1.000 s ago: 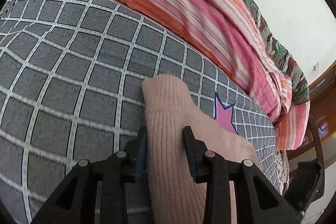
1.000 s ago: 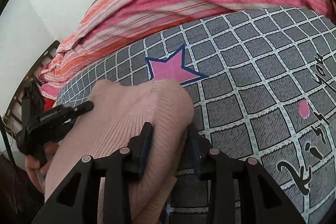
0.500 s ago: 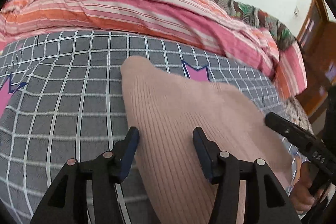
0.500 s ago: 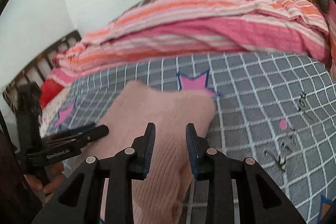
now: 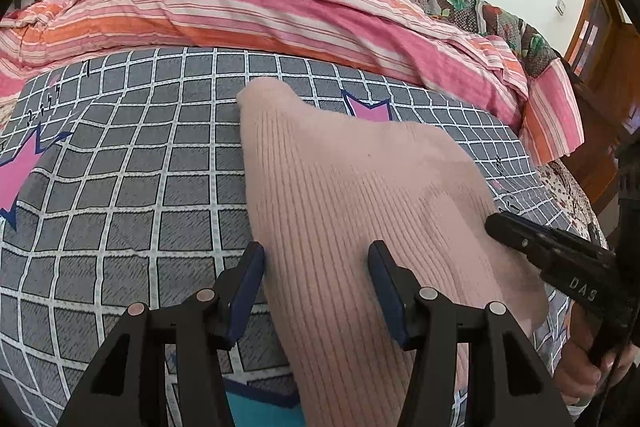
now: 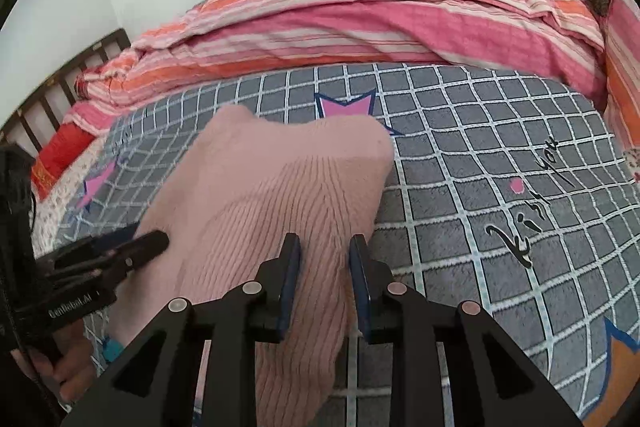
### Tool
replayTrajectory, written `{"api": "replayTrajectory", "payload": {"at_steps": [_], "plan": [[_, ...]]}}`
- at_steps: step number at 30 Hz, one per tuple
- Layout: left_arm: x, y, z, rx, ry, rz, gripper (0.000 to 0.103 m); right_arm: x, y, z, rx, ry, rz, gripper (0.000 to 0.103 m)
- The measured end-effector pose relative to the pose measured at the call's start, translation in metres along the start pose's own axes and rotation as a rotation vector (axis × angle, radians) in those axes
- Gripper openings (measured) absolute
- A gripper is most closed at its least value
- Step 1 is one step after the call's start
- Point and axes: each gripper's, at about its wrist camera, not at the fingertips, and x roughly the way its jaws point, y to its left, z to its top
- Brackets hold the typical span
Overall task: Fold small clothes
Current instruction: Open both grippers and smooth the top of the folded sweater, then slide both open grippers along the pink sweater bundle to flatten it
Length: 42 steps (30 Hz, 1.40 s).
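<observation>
Left wrist view is showing a pink ribbed knit garment (image 5: 352, 211) lying spread on the bed's grey checked blanket (image 5: 120, 187), running from under the left claw (image 5: 316, 287) forward and to its right. The left claw's blue-padded fingers (image 5: 248, 287) are standing apart over the near part of the knit, one pad at the garment's left edge and the other over the fabric, with cloth lying between them but no pinch showing; its jaws have just been opening. Off to its right, the right claw (image 5: 560, 259) is reaching in over the garment's right side, with a hand (image 5: 580, 363) gripping its handle below. In the right wrist view, the right claw (image 6: 324, 279) is sitting with its jaws narrow and a ridge of the pink knit (image 6: 280, 195) rising between the pads (image 6: 290, 279); they have just been closing, and the fabric is appearing pinched between them. To its left, the left claw (image 6: 120, 255) is lying over the garment's far edge. Ahead of both claws, a pink star (image 6: 346, 107) printed on the blanket (image 6: 480, 167) is peeking out past the garment's far edge, and beyond it a pink and orange striped quilt (image 6: 360, 27) is lying bunched along the wall.
</observation>
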Motion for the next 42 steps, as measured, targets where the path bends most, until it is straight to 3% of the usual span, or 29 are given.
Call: {"api": "replayTrajectory", "payload": {"at_steps": [8,22,30,34,36,42], "plan": [[-0.005,-0.009,-0.010,0.065,-0.015,0.059,0.055,0.001,-0.011,-0.016,0.077,0.034,0.060,0.025],[-0.003,-0.001,-0.012,0.031,-0.019,0.040,0.059,0.005,-0.010,-0.011,0.122,0.031,0.049,0.025],[0.002,0.001,0.007,0.007,-0.001,0.042,0.059,0.010,-0.011,0.003,0.113,0.024,0.059,0.026],[0.001,0.001,0.012,-0.020,-0.001,0.023,0.058,0.011,-0.016,0.008,0.114,0.002,0.118,0.014],[-0.002,0.001,0.013,-0.030,-0.009,0.007,0.056,0.005,-0.020,0.013,0.104,-0.012,0.162,0.014],[-0.007,0.005,0.008,-0.031,-0.012,-0.013,0.056,-0.011,-0.031,-0.003,0.170,0.022,0.236,0.025]]}}
